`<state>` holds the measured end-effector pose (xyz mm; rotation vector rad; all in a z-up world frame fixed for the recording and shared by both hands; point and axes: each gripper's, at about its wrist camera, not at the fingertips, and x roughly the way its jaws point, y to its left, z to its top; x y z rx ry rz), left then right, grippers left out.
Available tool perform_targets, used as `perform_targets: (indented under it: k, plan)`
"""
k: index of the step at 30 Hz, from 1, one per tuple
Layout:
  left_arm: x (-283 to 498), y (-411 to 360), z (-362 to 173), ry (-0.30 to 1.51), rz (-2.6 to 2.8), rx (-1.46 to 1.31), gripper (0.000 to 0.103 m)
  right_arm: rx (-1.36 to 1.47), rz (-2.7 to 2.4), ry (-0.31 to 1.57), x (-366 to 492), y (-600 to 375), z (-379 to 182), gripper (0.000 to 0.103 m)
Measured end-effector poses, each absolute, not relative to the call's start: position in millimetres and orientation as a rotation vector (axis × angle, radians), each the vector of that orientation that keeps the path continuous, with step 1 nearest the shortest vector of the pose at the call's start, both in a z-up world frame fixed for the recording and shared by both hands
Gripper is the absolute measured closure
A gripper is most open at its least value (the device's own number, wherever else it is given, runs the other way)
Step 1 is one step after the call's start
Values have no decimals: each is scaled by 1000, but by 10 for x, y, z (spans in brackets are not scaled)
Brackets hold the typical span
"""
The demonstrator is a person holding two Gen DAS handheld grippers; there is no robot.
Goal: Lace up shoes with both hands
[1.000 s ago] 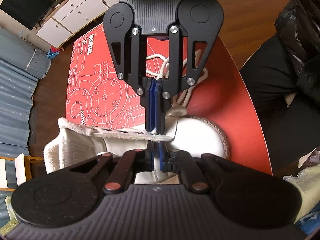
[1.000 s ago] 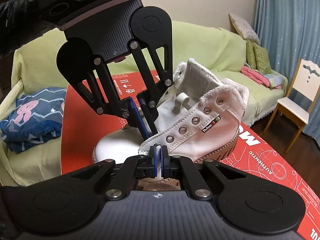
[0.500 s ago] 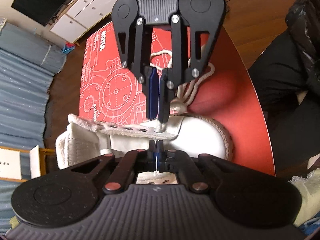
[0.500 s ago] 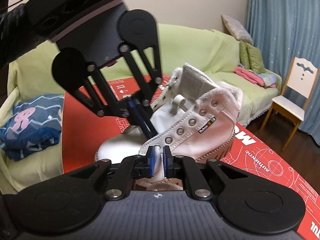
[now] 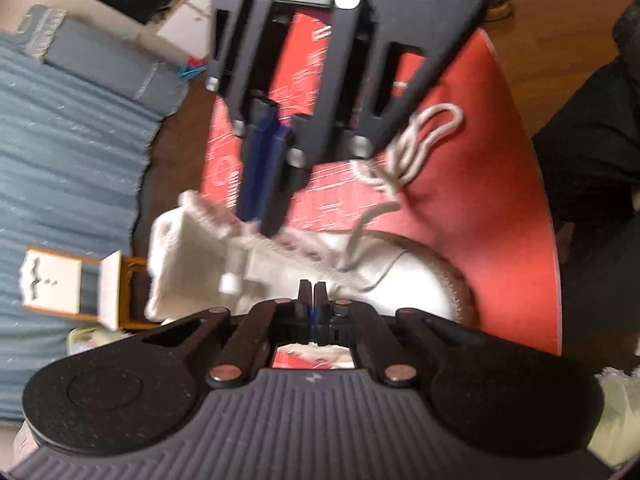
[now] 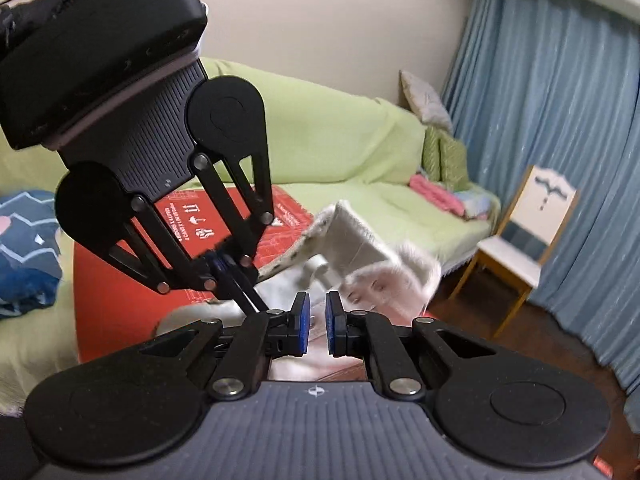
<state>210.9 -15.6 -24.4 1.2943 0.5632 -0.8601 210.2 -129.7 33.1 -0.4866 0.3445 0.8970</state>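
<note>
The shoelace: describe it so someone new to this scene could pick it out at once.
Find the round red table, then the white high-top shoe lying on it. Just beyond the shoe's toe end, a cream cord, the shoelace, lies bunched in loose loops on the red surface, the only rope-like thing there.

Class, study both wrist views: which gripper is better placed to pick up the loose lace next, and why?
Probably the right gripper: its fingers stand apart with nothing between them, near the eyelet row of the shoe, on the side where the loose lace lies. The left gripper is shut.
</note>
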Motion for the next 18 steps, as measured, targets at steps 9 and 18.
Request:
perform_targets:
  k: [9, 18]
  plan:
    - [2101, -67, -223, 524, -900, 1257, 97, -613, 930, 325, 2157, -933, 190, 94]
    - [2095, -178, -366, 440, -974, 1392, 97, -668, 923, 325, 2162, -867, 107, 100]
